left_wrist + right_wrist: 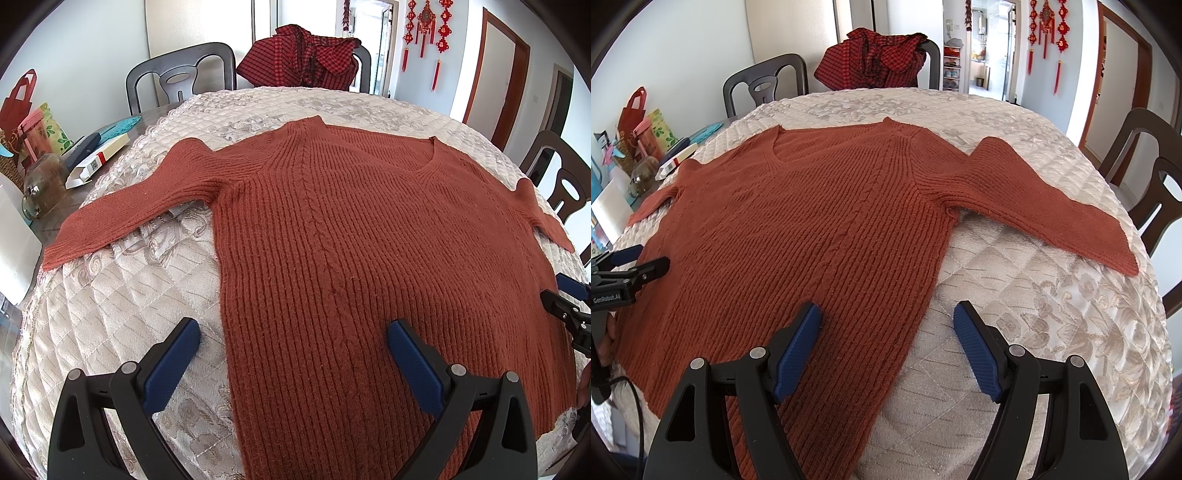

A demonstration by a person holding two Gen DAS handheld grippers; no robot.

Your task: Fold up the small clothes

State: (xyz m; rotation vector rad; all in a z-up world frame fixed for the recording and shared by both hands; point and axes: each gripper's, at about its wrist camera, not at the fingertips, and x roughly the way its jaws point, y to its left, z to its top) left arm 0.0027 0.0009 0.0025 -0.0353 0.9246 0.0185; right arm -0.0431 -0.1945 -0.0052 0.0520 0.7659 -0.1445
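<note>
Lying flat mid-frame on the quilted cream floral tablecloth (110, 314), the rust-red ribbed knit V-neck sweater (369, 240) has sleeves spread; the left gripper (293, 334) and right gripper (886, 325) hover released at lower frame.

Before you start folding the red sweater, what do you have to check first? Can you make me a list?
1. Sweater lies flat, front up: ok.
2. Both sleeves spread out to the sides, left sleeve and right sleeve: ok.
3. Left gripper open, one finger over the quilt, one over the sweater's edge: ok.
4. Right gripper open, straddling the other side edge: ok.
5. Nothing lying on the sweater: ok.
6. Hem nearest the grippers lies straight: cannot tell, the grippers hide it.
</note>
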